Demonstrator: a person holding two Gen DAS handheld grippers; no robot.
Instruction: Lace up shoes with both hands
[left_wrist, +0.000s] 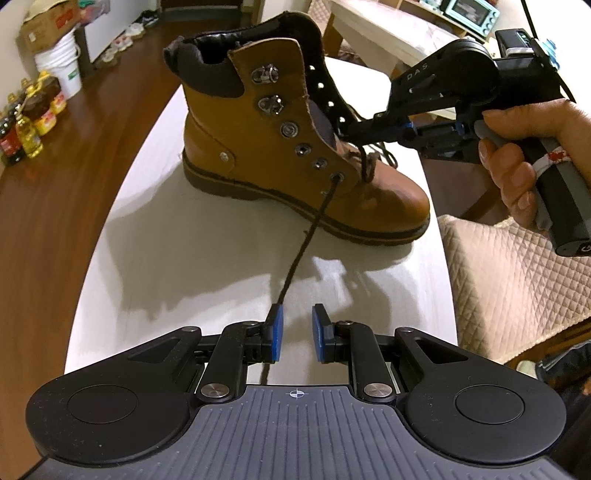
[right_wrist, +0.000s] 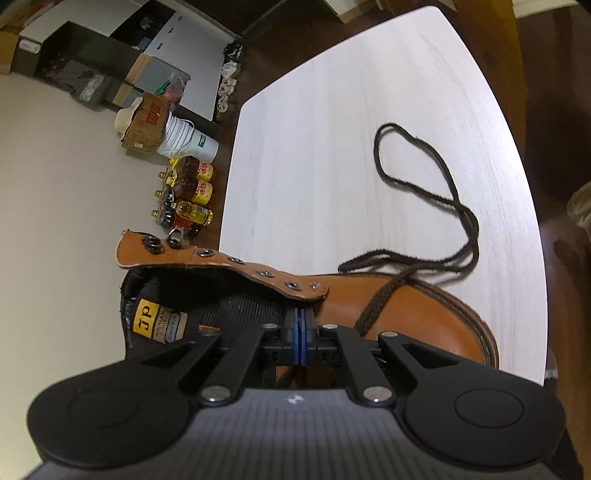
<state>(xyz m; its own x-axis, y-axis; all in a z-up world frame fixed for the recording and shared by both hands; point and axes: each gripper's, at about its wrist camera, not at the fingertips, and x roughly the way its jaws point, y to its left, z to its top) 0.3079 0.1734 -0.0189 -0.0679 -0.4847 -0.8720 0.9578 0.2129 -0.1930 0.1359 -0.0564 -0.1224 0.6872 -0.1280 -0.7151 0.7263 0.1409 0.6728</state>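
Observation:
A tan leather boot (left_wrist: 258, 147) stands on the white table (left_wrist: 184, 266), toe to the right. A dark lace (left_wrist: 303, 240) runs taut from its lowest eyelet down to my left gripper (left_wrist: 297, 317), which is open. The lace passes the outer side of the left finger (left_wrist: 277, 325), not between the pads. A hand holds my right gripper (left_wrist: 343, 129) at the boot's tongue. In the right wrist view my right gripper (right_wrist: 300, 312) is shut, its tips just under the eyelet flap of the boot (right_wrist: 406, 314). The other lace end (right_wrist: 443, 184) crosses the toe and loops loosely on the table (right_wrist: 314, 147).
A quilted chair cushion (left_wrist: 509, 277) sits right of the table. On the wooden floor to the left stand oil bottles (left_wrist: 29, 125), a white bucket (left_wrist: 61, 66) with a cardboard box on it, and several shoes (left_wrist: 125, 37).

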